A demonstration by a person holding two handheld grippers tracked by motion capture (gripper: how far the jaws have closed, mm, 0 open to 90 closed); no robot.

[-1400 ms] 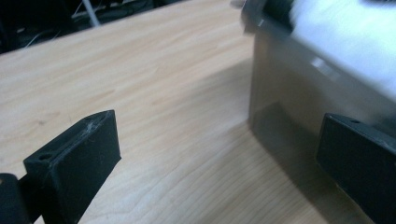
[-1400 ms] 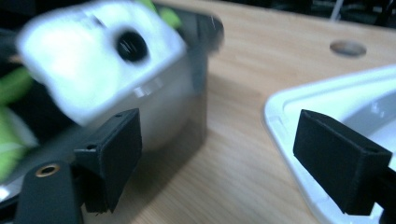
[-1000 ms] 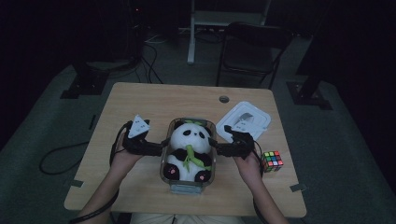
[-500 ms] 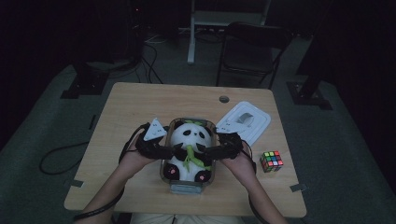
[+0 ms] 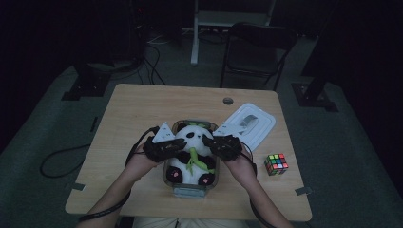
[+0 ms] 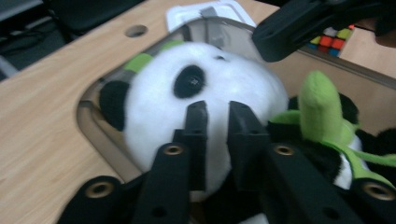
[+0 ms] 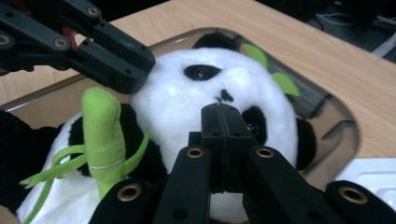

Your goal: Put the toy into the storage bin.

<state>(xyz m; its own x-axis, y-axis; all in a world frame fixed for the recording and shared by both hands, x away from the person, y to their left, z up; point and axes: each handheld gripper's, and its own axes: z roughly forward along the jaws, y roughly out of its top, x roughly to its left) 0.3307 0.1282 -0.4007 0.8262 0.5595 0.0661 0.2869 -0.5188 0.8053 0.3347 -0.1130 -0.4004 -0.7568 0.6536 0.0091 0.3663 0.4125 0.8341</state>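
While boxed, panda (image 5: 192,142) between grippers

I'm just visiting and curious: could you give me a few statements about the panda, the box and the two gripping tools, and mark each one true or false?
1. The plush panda lies in a clear container. True.
2. The container's white lid is on the container. False: it lies on the table beside it, toward the far right.
3. The right gripper has its jaws together against the panda's white head. True; they have just been closing.
4. The colour cube is inside the container. False: it sits on the table to the container's right.
5. The left gripper is at the panda's feet. False: its jaws, which have just been closing, are at the head.
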